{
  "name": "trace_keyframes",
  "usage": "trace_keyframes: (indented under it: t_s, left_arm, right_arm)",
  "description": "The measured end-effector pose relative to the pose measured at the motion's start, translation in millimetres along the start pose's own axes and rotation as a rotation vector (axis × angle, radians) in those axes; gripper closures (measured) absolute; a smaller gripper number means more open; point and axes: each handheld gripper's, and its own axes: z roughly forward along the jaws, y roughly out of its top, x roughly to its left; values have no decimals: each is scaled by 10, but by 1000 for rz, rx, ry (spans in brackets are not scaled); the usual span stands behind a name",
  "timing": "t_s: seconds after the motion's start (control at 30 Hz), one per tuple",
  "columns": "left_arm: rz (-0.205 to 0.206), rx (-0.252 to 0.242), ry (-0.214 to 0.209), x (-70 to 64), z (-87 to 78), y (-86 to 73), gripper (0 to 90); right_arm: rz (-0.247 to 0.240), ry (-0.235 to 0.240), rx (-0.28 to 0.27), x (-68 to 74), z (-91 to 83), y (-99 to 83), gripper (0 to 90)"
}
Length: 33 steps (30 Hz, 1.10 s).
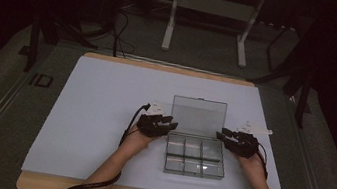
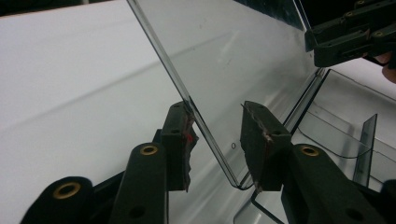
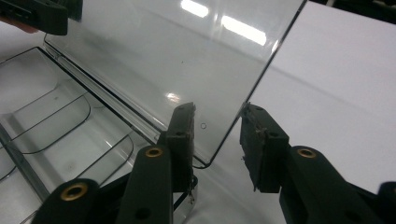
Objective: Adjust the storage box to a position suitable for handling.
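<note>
Left side of table: bare white mat (image 1: 98, 114) on the tabletop, wide free room there, nothing lying on it.
Left gripper (image 1: 164, 122): at the left end of the clear compartment box (image 1: 194, 159), near the hinge line; jaws apart, holding nothing. In the left gripper view (image 2: 217, 140), jaws standing on both sides of the left short edge of the lid (image 2: 224, 65); left finger (image 2: 180, 135) touching or almost touching that edge, right finger (image 2: 261, 140) a little apart from the pane.
Task's thing: transparent box with six compartments, lying in the middle front of the mat, between the two hands; long axis running left to right across the table.
Lid (image 1: 198, 115): open, standing up and leaning back, away from the person, hinged on the far long side of the tray.
Right gripper (image 1: 229, 135): at the right end of the lid, equally near as the left one; jaws apart, gripping nothing. In the right gripper view (image 3: 217, 140), right short edge and lower corner of the lid (image 3: 187, 60) between the jaws, not pinched.
Key relation: each lid edge already inside the gap of its gripper, so probably only closing of the jaws needed before swinging the lid.
Open room: free mat behind the lid and in front of the tray; front edge of the table near.
</note>
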Motion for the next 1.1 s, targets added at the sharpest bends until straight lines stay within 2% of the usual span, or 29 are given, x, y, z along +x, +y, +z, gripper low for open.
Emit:
trace_keyframes:
  t_s: [0.13, 0.4, 0.5, 0.67, 0.73, 1.1]
  left_arm:
    - [6, 12, 8, -18, 14, 2, 620]
    - [-24, 24, 5, -23, 42, -14, 583]
    - [-38, 30, 10, -28, 42, -11, 581]
    - [-41, 38, 20, -47, 42, -4, 579]
    - [-31, 47, 26, -59, 52, -1, 557]
    - [-84, 59, 18, -34, 64, -12, 534]
  right_arm:
    - [7, 1, 4, -1, 3, 4, 643]
    - [43, 3, 16, -9, 16, 12, 625]
    - [43, -7, 22, -2, 20, 19, 616]
    - [40, -21, 24, 17, 20, 24, 615]
    - [49, -17, 25, 12, 21, 23, 614]
    - [67, -25, 33, 14, 35, 28, 607]
